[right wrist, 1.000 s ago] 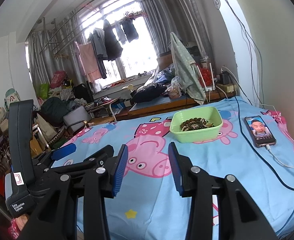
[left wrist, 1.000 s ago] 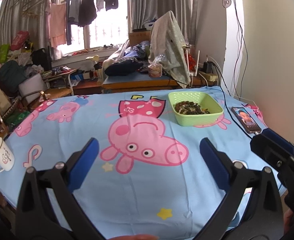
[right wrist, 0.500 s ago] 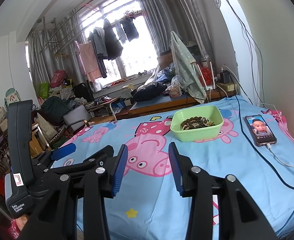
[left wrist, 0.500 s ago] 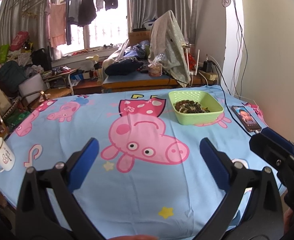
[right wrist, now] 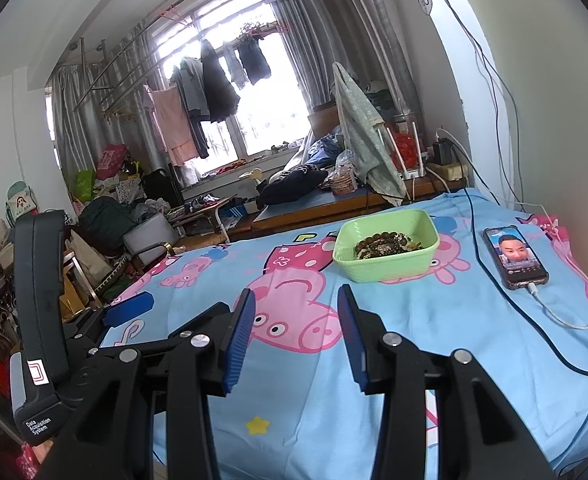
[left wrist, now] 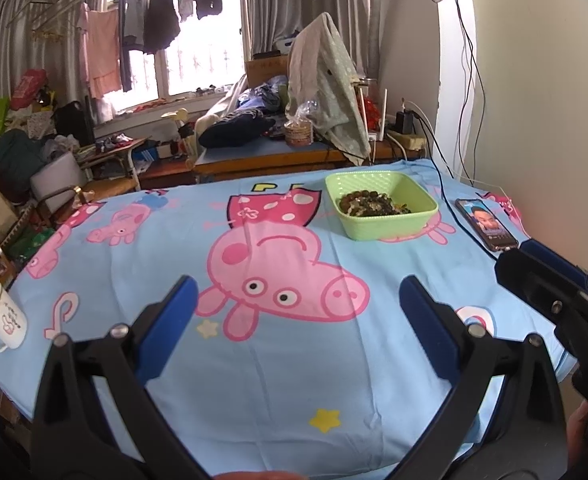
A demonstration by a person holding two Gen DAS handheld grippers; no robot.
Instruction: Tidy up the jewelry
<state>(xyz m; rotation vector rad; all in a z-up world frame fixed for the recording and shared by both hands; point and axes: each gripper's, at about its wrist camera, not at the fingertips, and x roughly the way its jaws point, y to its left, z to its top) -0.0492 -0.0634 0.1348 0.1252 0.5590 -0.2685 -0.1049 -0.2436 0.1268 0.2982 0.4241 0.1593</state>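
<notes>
1. Lying heaped in the green basket (left wrist: 382, 210), the jewelry (left wrist: 372, 205) is a tangle of dark and brownish beads, with single pieces too small to tell apart. The basket stands on the far right part of the worktop (left wrist: 294, 360), which is covered by a blue cartoon-pig cloth.
2. No beads or other pieces show on the cloth outside the basket in either view.
3. Progress cannot be settled from this: a full basket with bare cloth around it fits jewelry gathered in and tidied away, and it equally fits a mixed pile waiting to be sorted out.
4. The left gripper (left wrist: 296, 308) hovers over the near middle of the worktop with its jaws wide apart and nothing between them, well apart from the basket.
5. The right gripper (right wrist: 296, 328) also hangs above the cloth, jaws apart by a narrower gap, empty, pointed roughly toward the basket.
6. A phone (right wrist: 515, 258) lies just right of the basket, its screen lit, and its cable (right wrist: 534, 332) trails across the right side of the cloth; a reach from the right could snag it.
7. A white mug (left wrist: 4, 318) sits at the near left corner, well away from the basket.
8. The cloth between the grippers and the basket carries nothing that blocks a straight approach.
</notes>
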